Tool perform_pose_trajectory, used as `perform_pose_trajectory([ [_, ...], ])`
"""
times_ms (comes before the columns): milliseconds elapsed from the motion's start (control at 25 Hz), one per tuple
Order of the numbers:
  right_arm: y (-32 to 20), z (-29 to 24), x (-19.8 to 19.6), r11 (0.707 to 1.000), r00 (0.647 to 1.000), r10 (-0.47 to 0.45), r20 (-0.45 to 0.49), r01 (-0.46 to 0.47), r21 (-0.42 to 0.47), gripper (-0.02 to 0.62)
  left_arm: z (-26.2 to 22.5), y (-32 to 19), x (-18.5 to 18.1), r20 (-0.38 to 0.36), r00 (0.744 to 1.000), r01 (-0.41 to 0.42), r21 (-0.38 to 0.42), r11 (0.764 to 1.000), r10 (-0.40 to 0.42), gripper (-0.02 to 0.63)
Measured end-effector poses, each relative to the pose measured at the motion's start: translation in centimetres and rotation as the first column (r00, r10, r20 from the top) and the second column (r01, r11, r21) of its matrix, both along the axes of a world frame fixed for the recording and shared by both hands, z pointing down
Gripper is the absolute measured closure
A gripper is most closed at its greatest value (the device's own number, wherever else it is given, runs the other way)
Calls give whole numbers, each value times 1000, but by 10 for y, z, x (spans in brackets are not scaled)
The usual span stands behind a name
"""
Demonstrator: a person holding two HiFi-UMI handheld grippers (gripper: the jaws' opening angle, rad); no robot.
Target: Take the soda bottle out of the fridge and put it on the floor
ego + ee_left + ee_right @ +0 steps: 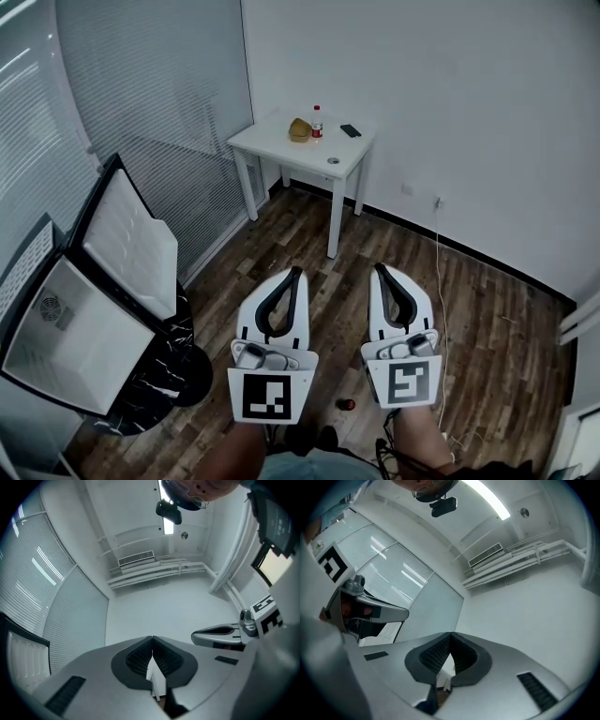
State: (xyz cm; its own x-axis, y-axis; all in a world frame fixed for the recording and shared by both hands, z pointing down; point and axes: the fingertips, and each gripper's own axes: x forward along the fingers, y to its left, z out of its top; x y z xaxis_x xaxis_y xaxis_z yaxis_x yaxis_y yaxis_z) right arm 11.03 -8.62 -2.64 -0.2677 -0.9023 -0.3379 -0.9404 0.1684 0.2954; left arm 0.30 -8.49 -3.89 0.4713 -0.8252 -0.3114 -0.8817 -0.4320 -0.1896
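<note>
The small fridge (66, 342) stands open at the left on a black marbled stand, its door (131, 234) swung wide and its white inside bare as far as I see. A small dark thing with a red top (346, 404) stands on the wood floor between my grippers; it may be the soda bottle seen from above. My left gripper (298, 273) and right gripper (378, 268) are held side by side, aimed at the far wall. The left gripper (151, 641) is shut with nothing between its pads, and so is the right gripper (450, 637).
A white table (281, 150) stands against the far wall with a red-labelled bottle (317, 122), a brown lump (299, 129) and a black item (351, 131). A cable (439, 281) hangs from a wall socket. Blinds cover the glass wall at left.
</note>
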Motion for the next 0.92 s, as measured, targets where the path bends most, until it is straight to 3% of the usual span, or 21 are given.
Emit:
perform_pose_trajectory([
  [920,6,-13,-22,999,1000,17,-8,-17,32,584,-12,3,-15,8,1000,-21,35,999,21,589],
])
